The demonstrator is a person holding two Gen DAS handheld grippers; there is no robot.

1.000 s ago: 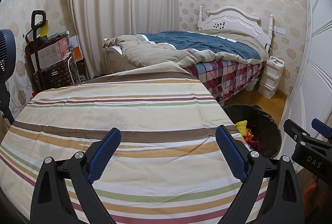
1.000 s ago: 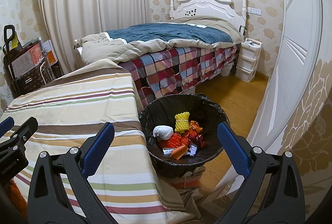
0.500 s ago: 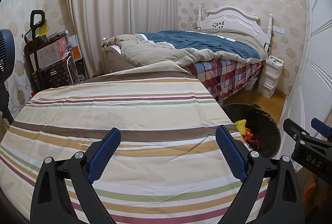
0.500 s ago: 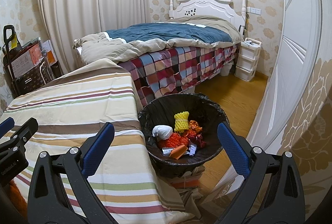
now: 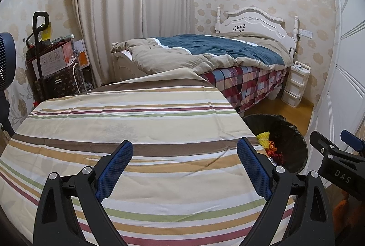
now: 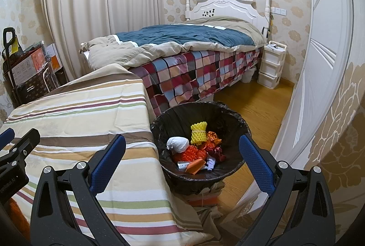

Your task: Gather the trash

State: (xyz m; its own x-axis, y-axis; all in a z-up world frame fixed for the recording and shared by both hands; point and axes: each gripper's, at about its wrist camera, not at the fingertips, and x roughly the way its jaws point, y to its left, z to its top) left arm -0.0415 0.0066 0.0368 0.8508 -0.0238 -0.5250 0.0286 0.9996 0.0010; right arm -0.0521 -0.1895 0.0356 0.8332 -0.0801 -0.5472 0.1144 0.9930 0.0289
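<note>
A bin lined with a black bag (image 6: 237, 118) stands on the floor by the table's right edge. It holds a yellow foam net (image 6: 199, 132), a white wad (image 6: 178, 144), orange and red scraps (image 6: 194, 153) and paper bits. It also shows in the left wrist view (image 5: 294, 132). My left gripper (image 5: 184, 150) is open and empty above the striped tablecloth (image 5: 127, 118). My right gripper (image 6: 182, 145) is open and empty, above the bin's near side. The cloth (image 6: 75, 113) carries no loose objects in view.
A bed (image 6: 182, 49) with a checked sheet stands behind the table. A white drawer unit (image 6: 271, 65) sits by the headboard. Boxes and a cart (image 5: 52, 63) are at the left wall, with a fan (image 5: 6, 63). A white door (image 6: 319, 52) is on the right.
Both views have shifted very slightly; the bin sits marginally lower in the left wrist view. Both grippers stay open and empty.
</note>
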